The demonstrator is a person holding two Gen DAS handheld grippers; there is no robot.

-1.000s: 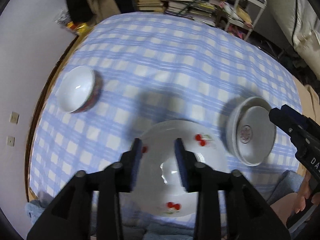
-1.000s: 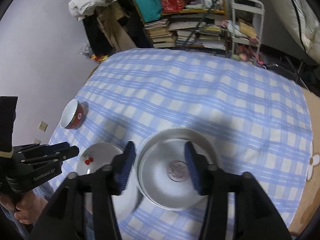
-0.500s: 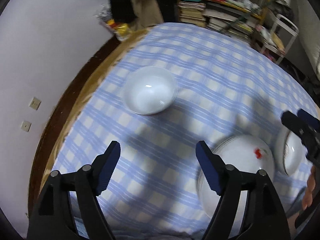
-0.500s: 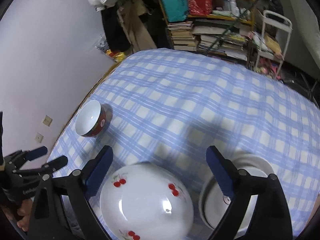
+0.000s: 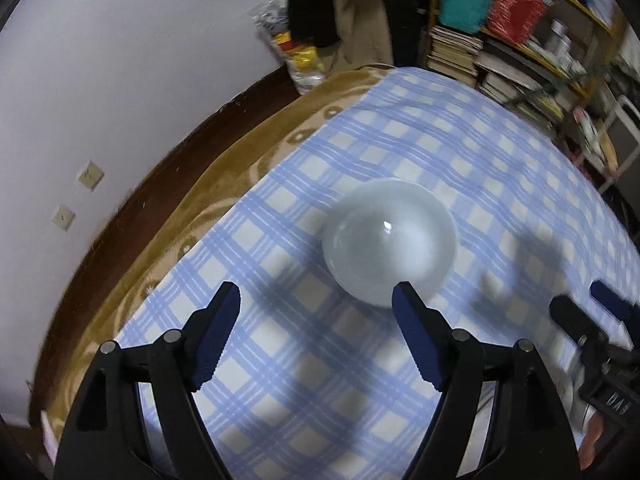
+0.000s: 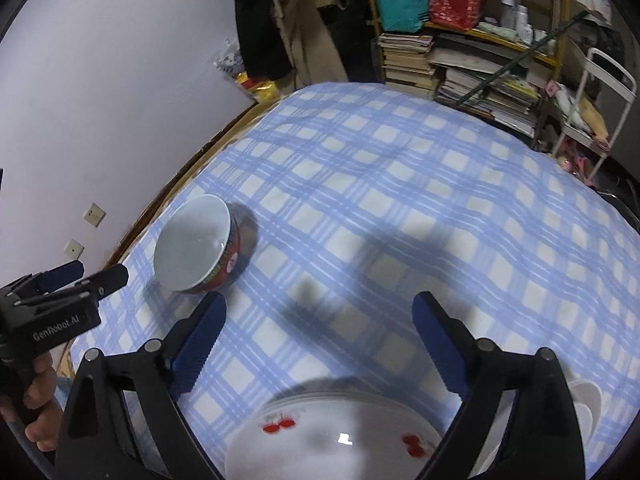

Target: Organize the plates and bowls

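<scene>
The red-sided bowl (image 6: 198, 246) is sitting alone near the checked tablecloth's (image 6: 400, 208) left edge, not yet gathered. The left gripper (image 5: 316, 312) is hovering just short of it, spread wide, gripping nothing. The right gripper (image 6: 320, 312) is gaping empty above the cherry plate (image 6: 340, 436); more dishes, probably stacked, are peeking out at its right.

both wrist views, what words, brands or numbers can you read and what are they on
"GenRobot.AI": on the body of the left gripper, seen from the right wrist view.
"DAS": partial letters on the body of the right gripper, seen from the left wrist view; the rest is cut off.
Round emblem on the red side of the bowl: too small to read.
Book spines on the shelf: too blurred to read.
</scene>
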